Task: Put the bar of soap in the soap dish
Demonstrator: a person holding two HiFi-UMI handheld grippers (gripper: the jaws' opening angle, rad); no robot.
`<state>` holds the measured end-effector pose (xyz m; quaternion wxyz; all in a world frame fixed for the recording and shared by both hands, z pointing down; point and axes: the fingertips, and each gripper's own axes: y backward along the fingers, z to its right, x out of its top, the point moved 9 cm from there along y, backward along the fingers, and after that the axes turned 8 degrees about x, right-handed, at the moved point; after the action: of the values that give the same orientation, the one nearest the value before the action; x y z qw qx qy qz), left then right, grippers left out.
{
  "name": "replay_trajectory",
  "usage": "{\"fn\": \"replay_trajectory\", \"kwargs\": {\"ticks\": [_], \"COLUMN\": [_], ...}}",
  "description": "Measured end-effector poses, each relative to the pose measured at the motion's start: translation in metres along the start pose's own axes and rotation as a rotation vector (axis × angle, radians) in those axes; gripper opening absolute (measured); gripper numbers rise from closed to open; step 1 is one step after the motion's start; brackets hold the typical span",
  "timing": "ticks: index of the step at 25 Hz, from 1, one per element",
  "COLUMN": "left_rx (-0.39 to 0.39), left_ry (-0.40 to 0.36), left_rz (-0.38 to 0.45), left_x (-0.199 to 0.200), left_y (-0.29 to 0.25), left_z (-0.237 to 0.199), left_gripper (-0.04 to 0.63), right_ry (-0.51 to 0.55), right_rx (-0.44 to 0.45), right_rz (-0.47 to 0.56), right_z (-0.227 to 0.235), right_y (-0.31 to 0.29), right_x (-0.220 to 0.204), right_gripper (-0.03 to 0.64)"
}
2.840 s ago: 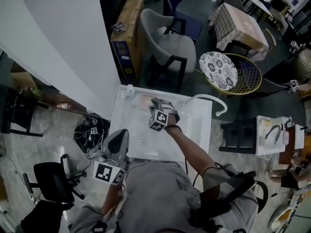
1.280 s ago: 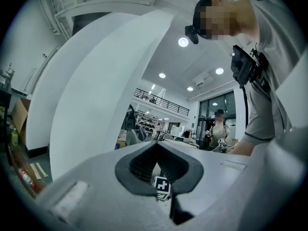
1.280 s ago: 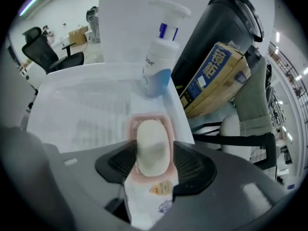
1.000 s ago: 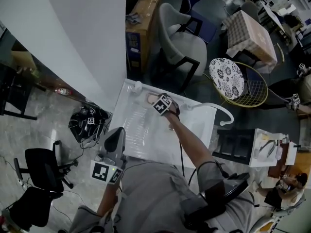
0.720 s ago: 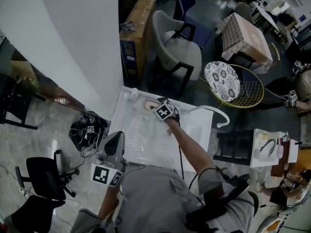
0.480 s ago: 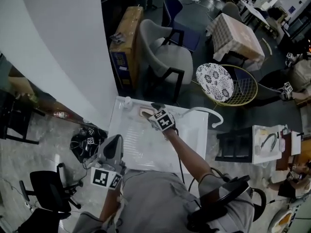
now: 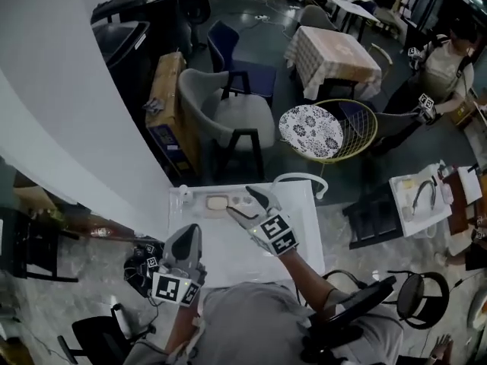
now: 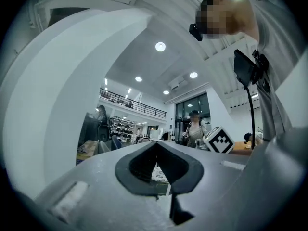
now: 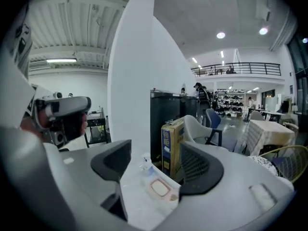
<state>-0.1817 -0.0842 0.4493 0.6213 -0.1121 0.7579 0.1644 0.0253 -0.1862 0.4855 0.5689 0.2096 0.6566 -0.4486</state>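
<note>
A beige bar of soap (image 7: 218,202) lies in the pinkish soap dish (image 7: 207,203) at the far left of the white table (image 7: 297,234). My right gripper (image 7: 247,204) hangs above the table just right of the dish; its jaws are opening and nothing is between them. In the right gripper view the soap (image 9: 160,188) and dish (image 9: 171,198) show on the table well beyond the right gripper (image 9: 156,170). My left gripper (image 7: 186,239) is held near the table's front left edge. In its own view, the left gripper (image 8: 161,195) is shut and empty, pointing up into the room.
A small white bottle (image 7: 183,195) stands at the table's far left corner, also seen as a bottle (image 9: 146,163) in the right gripper view. A white curved pipe (image 7: 298,179) arches over the far edge. A cardboard box (image 7: 163,105), grey chair (image 7: 228,120) and yellow wire chair (image 7: 335,131) stand beyond.
My right gripper has lifted up and back from the soap dish, leaving the soap in it. The left gripper has risen a little, and the head view has tilted up.
</note>
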Motion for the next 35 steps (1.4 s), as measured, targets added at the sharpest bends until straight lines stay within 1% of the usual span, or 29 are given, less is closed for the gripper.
{"fn": "replay_trajectory", "kwargs": {"ticks": [3, 6, 10, 12, 14, 20, 24, 27, 28, 30, 31, 32, 35], "left_rx": [-0.077, -0.138, -0.162, -0.164, -0.163, -0.147, -0.13, -0.113, -0.108, -0.099, -0.096, -0.093, -0.086], "left_ry": [-0.011, -0.024, -0.045, -0.05, -0.051, -0.027, -0.02, -0.019, -0.018, -0.019, -0.02, -0.021, -0.022], "left_rz": [0.014, 0.022, 0.026, 0.031, 0.035, 0.025, 0.024, 0.024, 0.024, 0.023, 0.023, 0.022, 0.016], "left_x": [0.006, 0.008, 0.009, 0.009, 0.01, 0.004, 0.002, 0.002, 0.002, 0.001, 0.001, 0.001, 0.0], "left_y": [-0.013, -0.022, -0.026, -0.027, -0.027, -0.019, -0.016, -0.014, -0.013, -0.01, -0.01, -0.01, -0.011], "left_z": [0.019, 0.032, 0.041, 0.043, 0.044, 0.049, 0.05, 0.05, 0.051, 0.05, 0.049, 0.048, 0.044], "left_gripper": [-0.002, -0.002, -0.002, 0.0, -0.002, 0.0, -0.002, -0.002, 0.0, 0.0, 0.0, -0.002, -0.001], "right_ry": [-0.023, -0.043, -0.097, -0.108, -0.105, -0.11, -0.108, -0.115, -0.115, -0.102, -0.088, -0.071, -0.038], "right_rx": [-0.043, -0.111, -0.201, -0.239, -0.264, -0.246, -0.247, -0.227, -0.224, -0.222, -0.219, -0.211, -0.181], "right_rz": [0.045, 0.088, 0.174, 0.211, 0.227, 0.209, 0.211, 0.203, 0.205, 0.223, 0.239, 0.254, 0.257], "right_z": [-0.005, -0.006, -0.003, -0.002, -0.004, -0.005, -0.004, -0.003, -0.003, -0.004, -0.005, -0.007, -0.009], "right_y": [0.04, 0.075, 0.115, 0.129, 0.136, 0.137, 0.14, 0.14, 0.14, 0.141, 0.142, 0.141, 0.137], "right_x": [0.003, -0.002, -0.021, -0.024, -0.022, -0.028, -0.019, -0.025, -0.027, -0.024, -0.021, -0.018, -0.015], "right_gripper": [0.311, 0.302, 0.281, 0.278, 0.264, 0.262, 0.263, 0.253, 0.242, 0.185, 0.116, 0.002, 0.003]}}
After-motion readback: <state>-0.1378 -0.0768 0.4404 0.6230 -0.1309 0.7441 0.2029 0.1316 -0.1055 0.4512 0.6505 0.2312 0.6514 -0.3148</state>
